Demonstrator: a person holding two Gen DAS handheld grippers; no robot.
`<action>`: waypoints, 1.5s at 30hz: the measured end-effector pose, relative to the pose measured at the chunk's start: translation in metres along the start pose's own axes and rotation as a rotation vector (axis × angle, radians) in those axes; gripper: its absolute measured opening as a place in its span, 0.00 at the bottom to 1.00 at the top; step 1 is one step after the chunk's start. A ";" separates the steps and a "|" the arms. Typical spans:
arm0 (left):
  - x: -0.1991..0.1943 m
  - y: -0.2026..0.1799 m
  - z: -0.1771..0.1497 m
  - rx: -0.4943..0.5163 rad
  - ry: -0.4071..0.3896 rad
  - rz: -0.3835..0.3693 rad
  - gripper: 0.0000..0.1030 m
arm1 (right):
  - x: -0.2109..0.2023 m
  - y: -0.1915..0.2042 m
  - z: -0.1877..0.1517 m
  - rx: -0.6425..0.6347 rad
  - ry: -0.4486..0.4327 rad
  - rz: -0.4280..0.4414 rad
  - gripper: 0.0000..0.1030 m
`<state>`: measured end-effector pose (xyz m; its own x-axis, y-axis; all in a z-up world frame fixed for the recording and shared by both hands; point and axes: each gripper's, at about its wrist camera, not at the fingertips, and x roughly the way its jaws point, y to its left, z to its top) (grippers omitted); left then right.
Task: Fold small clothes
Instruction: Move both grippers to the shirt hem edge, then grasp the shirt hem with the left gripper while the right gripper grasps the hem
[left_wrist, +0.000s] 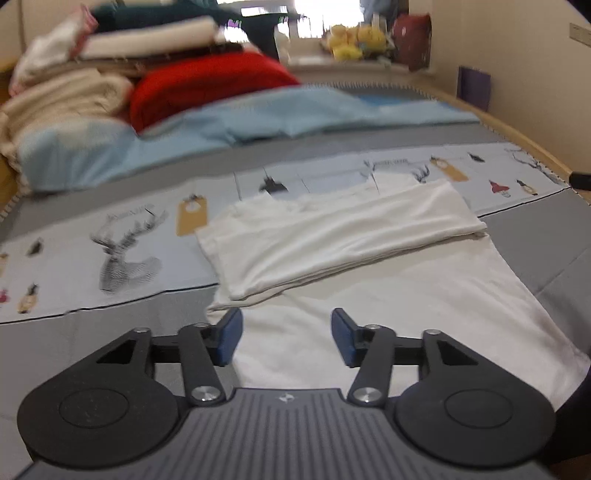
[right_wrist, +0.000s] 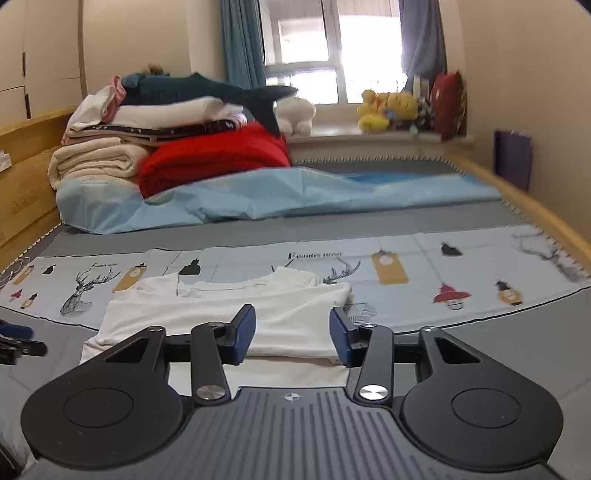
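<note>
Shirt (left_wrist: 351, 236) folded on bed, ahead of both tools (left_wrist: 286, 338) (right_wrist: 291, 338), jaws apart, empty.

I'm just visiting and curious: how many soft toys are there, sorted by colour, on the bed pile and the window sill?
Dark teal shark on the pile: 1
White plush on the sill: 1
Yellow plush, a blurred cluster counted as one: 1
Total: 3

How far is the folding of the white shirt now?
Done: the white shirt has one part folded over itself on the bed sheet. In hand: nothing; the left gripper and the right gripper are open and empty. Left: the remaining folds.
</note>
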<state>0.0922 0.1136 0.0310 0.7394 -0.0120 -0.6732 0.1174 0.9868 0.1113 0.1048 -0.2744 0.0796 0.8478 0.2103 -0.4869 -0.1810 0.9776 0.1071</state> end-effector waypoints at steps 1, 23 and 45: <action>-0.009 0.000 -0.010 -0.002 -0.018 0.014 0.61 | -0.006 0.003 -0.007 -0.011 0.016 -0.010 0.50; -0.017 0.018 -0.087 -0.150 0.192 -0.062 0.15 | -0.013 -0.008 -0.090 0.109 0.265 -0.077 0.18; 0.037 0.046 -0.120 -0.339 0.528 -0.007 0.24 | 0.041 -0.026 -0.149 0.147 0.658 -0.186 0.45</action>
<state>0.0451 0.1777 -0.0762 0.3017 -0.0227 -0.9531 -0.1599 0.9844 -0.0740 0.0695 -0.2909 -0.0724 0.3719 0.0430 -0.9273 0.0467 0.9968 0.0649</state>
